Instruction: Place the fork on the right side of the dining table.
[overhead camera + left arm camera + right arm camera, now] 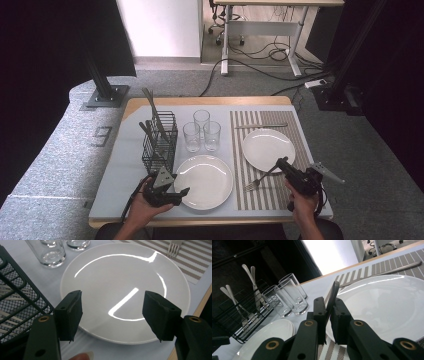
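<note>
Fork (259,181) handle sits clamped in my right gripper (328,315), tines at eight o'clock on the striped placemat (257,197); my left gripper (112,312) gapes empty over the near plate (100,270).

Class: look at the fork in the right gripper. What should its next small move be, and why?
Probably open the right gripper a little more and draw back. Its pads still clamp the handle of the fork, whose tines already rest on the striped placemat left of the far plate. The left gripper hangs open over the near plate.
</note>
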Action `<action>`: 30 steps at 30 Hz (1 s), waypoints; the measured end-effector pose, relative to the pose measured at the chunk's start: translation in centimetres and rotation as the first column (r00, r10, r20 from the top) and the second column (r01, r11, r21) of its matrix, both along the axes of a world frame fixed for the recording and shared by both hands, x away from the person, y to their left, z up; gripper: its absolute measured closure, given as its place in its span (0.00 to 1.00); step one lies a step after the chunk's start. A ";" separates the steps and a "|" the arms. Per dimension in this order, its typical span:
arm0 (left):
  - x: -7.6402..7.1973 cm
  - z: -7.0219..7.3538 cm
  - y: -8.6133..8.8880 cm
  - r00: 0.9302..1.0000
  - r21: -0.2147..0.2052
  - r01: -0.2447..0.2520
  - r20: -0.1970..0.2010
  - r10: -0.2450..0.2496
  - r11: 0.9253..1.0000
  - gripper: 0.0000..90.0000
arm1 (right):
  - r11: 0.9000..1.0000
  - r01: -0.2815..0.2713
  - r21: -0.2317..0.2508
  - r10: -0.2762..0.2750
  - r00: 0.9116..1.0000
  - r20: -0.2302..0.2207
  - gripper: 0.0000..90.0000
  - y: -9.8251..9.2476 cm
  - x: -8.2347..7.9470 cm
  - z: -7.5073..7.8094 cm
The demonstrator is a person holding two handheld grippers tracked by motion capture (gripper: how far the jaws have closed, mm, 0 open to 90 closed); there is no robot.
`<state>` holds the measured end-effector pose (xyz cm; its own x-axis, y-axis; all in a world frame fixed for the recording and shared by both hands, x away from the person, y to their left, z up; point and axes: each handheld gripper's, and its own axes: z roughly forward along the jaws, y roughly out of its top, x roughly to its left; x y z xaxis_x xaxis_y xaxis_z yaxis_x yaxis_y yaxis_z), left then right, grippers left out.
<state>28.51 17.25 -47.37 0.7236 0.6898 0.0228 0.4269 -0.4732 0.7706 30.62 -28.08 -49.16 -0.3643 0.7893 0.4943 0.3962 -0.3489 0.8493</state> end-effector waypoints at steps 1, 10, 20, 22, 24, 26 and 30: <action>0.0 0.1 0.0 1.000 -0.003 0.000 0.004 0.000 1.000 0.36 | 1.000 0.003 -0.001 -0.003 1.000 -0.005 0.91 0.0 0.0 0.0; 0.2 0.1 0.1 1.000 -0.006 0.001 -0.001 -0.001 1.000 0.36 | 1.000 0.025 -0.001 -0.025 0.999 -0.036 0.90 -0.5 0.0 -0.4; 0.5 0.2 0.0 1.000 -0.008 0.009 0.001 -0.009 1.000 0.36 | 0.999 0.038 -0.007 -0.038 0.998 -0.050 0.90 -0.7 -0.1 -0.6; 0.5 0.2 0.0 1.000 -0.006 0.014 0.002 -0.014 1.000 0.36 | 0.999 0.040 -0.008 -0.040 0.998 -0.052 0.90 -0.8 -0.1 -0.7; 0.5 0.2 -0.1 1.000 -0.006 0.016 0.003 -0.015 1.000 0.36 | 0.999 0.040 -0.008 -0.041 0.998 -0.053 0.89 -0.8 -0.2 -0.7; 0.5 0.2 -0.1 1.000 -0.007 0.017 0.004 -0.017 1.000 0.36 | 0.999 0.043 -0.010 -0.043 0.998 -0.053 0.89 -0.9 -0.2 -0.8; 0.6 0.3 -0.1 1.000 -0.012 0.018 0.006 -0.018 1.000 0.36 | 0.999 0.045 -0.012 -0.046 0.997 -0.055 0.89 -0.9 -0.2 -0.8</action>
<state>29.15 17.18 -47.06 0.7359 0.6769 0.0190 0.4138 -0.4717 0.7786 30.38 -28.99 -49.98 -0.3005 0.8097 0.5041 0.4263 -0.3588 0.8304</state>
